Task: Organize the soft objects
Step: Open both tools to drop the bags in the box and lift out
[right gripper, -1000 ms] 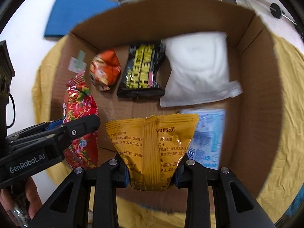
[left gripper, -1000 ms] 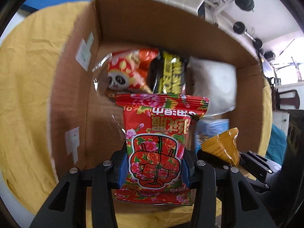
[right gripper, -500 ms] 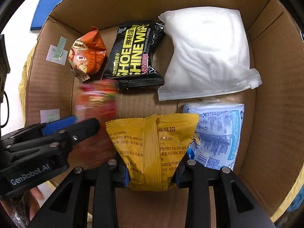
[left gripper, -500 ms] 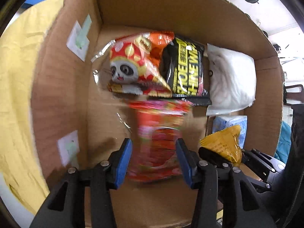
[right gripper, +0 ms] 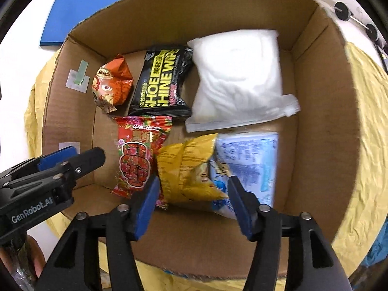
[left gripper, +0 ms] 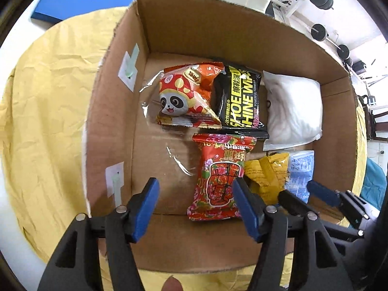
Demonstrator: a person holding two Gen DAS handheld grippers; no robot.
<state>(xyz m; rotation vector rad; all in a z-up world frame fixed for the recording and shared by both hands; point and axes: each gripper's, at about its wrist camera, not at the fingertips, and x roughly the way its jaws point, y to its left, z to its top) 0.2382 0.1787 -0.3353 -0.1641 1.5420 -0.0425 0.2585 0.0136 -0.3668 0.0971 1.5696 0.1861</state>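
Cardboard box (right gripper: 315, 101) on a yellow cloth (left gripper: 48, 111) holds 6 soft packs. Left gripper (left gripper: 196, 203) is spread wide, released, and the red packet (left gripper: 219, 177) lies flat on the box floor. Right gripper (right gripper: 191, 201) is also released, the yellow bag (right gripper: 186, 167) lying between the red packet and a blue pack (right gripper: 249, 160).

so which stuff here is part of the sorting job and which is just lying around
Part of the job:
cardboard box
red floral packet
yellow packet
blue-white pack
panda snack bag
shoe shine wipes
white pouch

Just lying about:
yellow cloth
blue board
weights
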